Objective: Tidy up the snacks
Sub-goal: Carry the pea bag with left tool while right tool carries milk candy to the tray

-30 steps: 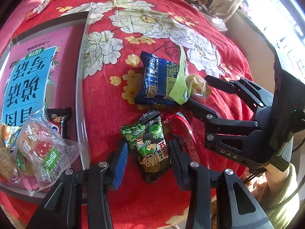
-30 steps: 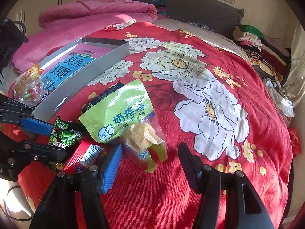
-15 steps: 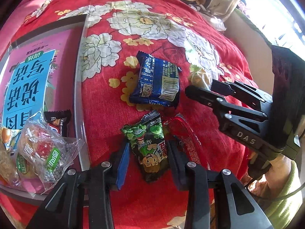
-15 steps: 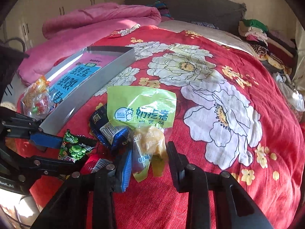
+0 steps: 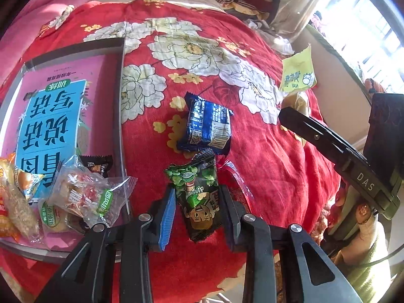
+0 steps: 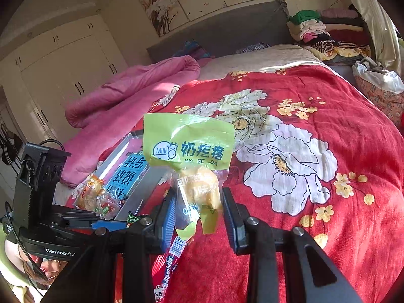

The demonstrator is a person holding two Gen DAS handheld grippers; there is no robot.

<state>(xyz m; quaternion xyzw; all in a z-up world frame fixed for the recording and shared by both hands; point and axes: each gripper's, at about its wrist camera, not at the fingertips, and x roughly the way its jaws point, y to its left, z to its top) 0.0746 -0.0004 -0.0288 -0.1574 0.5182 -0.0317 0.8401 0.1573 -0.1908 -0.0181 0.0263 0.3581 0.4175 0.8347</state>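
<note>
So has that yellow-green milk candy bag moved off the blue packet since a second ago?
Yes. The milk candy bag has gone up and right, off the blue packet, which stays on the bedspread; the right gripper holds it.

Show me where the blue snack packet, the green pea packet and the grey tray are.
blue snack packet [image 5: 207, 126]: left wrist view, middle of its printed face.
green pea packet [image 5: 198, 197]: left wrist view, centre of the wrapper.
grey tray [image 5: 118, 116]: left wrist view, its right wall.
</note>
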